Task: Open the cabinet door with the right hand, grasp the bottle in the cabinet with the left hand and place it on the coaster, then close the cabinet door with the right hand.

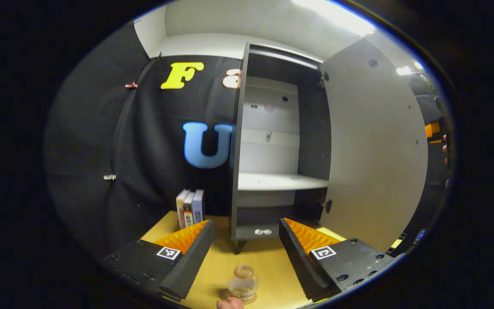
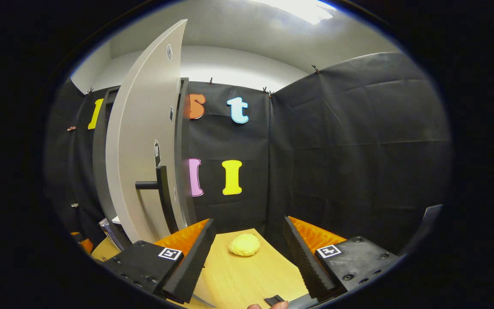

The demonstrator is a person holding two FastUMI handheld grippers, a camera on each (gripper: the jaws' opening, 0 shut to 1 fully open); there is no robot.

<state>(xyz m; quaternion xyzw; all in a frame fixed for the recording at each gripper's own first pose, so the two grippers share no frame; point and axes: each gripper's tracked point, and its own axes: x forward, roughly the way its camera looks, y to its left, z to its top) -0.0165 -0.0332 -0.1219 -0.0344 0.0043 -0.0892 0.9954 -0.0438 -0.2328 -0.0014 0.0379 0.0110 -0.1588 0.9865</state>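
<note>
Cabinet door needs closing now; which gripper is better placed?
Right. The cabinet door and its handle stand just ahead-left of the open right gripper; the left gripper faces the bottle.

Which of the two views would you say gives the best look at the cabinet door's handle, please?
The right gripper view: the dark bar handle stands out in profile from the door's outer face. The left gripper view looks at that open door's inner face, so the handle is hidden behind the panel.

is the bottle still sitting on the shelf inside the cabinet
No. In the left gripper view the bottle stands on the wooden table in front of the cabinet, and the cabinet's white shelf is bare.
</note>
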